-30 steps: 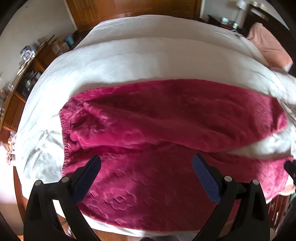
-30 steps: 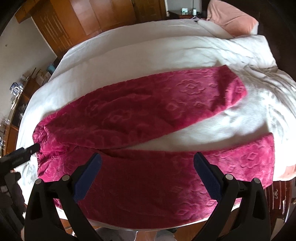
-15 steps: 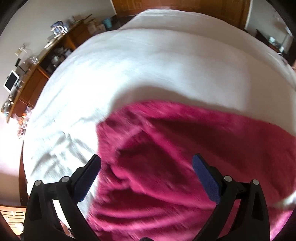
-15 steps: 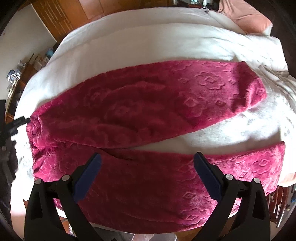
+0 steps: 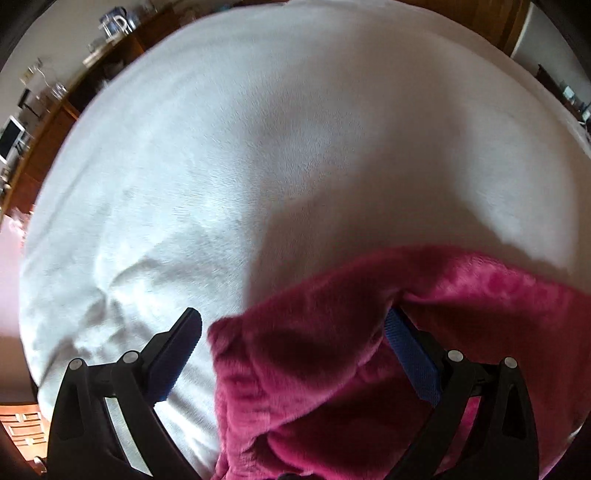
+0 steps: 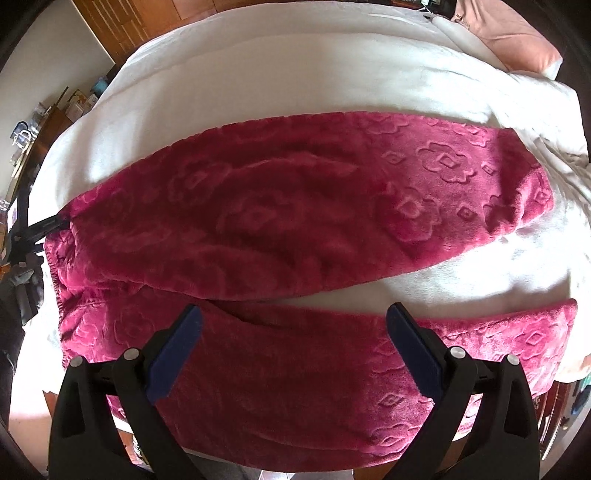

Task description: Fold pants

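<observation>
Gaping wide, left tongs (image 5: pixel 293 339) straddle pants (image 6: pixel 295 206) waistband; right tongs (image 6: pixel 293 338) hover open.

Pretty clearly a bedroom in somebody's home. Big bed (image 6: pixel 295 74) with a white plush cover fills most of both views, and there's a pink pillow (image 6: pixel 517 40) at its far right corner. Behind the bed you get wood-panelled wardrobe doors (image 6: pixel 122 26). Off the bed's left side runs a wooden sideboard (image 5: pixel 48 133) cluttered with glassware and small household stuff, plus a small white screen (image 5: pixel 9 138) sitting on it.
</observation>
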### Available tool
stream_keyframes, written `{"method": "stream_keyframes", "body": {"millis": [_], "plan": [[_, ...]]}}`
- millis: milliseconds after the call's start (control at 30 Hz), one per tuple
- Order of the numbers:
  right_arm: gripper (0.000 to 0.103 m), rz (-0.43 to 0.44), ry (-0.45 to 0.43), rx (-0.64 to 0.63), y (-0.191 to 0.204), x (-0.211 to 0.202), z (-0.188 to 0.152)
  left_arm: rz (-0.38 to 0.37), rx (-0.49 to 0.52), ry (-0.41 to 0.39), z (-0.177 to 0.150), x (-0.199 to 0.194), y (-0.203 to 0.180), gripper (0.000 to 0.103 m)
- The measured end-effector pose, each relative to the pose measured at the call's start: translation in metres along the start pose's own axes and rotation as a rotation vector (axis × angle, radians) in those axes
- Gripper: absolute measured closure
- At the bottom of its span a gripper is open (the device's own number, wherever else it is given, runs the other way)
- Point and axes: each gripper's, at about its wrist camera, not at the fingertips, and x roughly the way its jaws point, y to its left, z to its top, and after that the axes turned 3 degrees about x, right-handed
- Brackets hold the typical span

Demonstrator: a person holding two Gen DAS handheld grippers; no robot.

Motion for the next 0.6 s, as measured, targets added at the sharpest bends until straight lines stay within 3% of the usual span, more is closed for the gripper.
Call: {"method": "stream_keyframes", "body": {"millis": [100,200,367,533,600], "plan": [[0.003,0.000,0.008,0.001,0.000,0.002,0.001,-0.063,0.001,0.020,0.010,0.013,0.005,0.011],[0.003,-0.004,0.011,0.010,-0.002,0.003,0.002,-0.102,0.025,0.028,0.016,0.020,0.006,0.026],[0.003,-0.022,-0.006,0.041,-0.019,0.002,0.007,-0.158,0.020,0.026,0.016,0.009,0.009,0.061],[0.003,-0.072,-0.056,0.119,-0.065,-0.004,0.027,-0.185,0.021,-0.002,0.011,-0.010,0.010,0.084],[0.003,-0.100,-0.077,0.147,-0.089,-0.006,0.038,-0.187,0.023,-0.017,0.007,-0.022,0.005,0.085]]}}
